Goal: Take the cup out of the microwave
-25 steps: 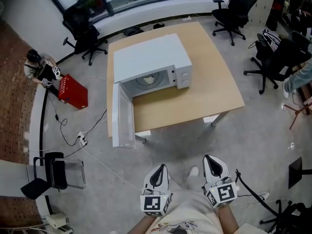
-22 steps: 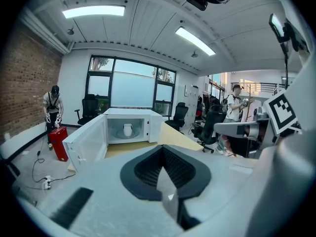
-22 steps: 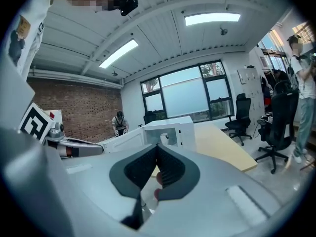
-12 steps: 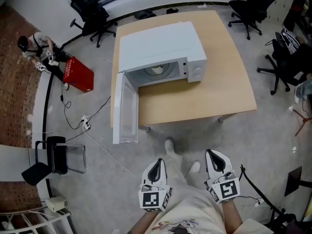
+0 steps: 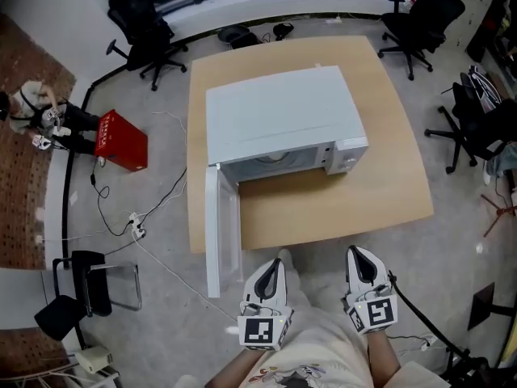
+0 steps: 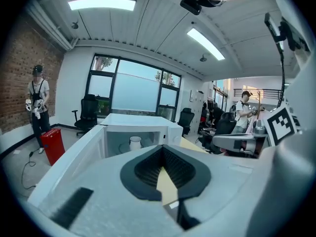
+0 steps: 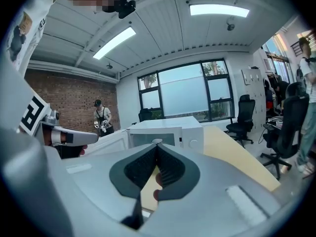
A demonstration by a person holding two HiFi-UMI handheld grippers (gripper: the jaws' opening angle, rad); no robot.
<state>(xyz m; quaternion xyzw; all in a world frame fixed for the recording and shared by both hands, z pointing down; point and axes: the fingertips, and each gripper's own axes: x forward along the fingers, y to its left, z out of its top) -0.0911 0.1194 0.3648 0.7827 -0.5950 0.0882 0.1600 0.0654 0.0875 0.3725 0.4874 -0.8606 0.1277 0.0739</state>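
Observation:
A white microwave [image 5: 283,120] stands on a wooden table [image 5: 388,176], and its door [image 5: 224,229] hangs open toward me on the left. The white cup [image 6: 135,143] sits upright inside the cavity, visible in the left gripper view; from the head view the microwave's top hides it. My left gripper [image 5: 271,267] and right gripper [image 5: 360,254] are side by side just short of the table's near edge, both pointing at the microwave. Both are shut and hold nothing. The left gripper [image 6: 162,149] lines up with the open cavity. The right gripper [image 7: 157,148] faces the microwave front.
Black office chairs [image 5: 141,35] ring the table's far and right sides. A red box [image 5: 121,140] and a person [image 5: 36,111] are at the left. Cables and a power strip [image 5: 137,231] lie on the floor beside the door. A black stool [image 5: 85,285] stands near left.
Both grippers have moved forward toward the table together, staying shut. The microwave and its open door now appear much closer and lower in the head view.

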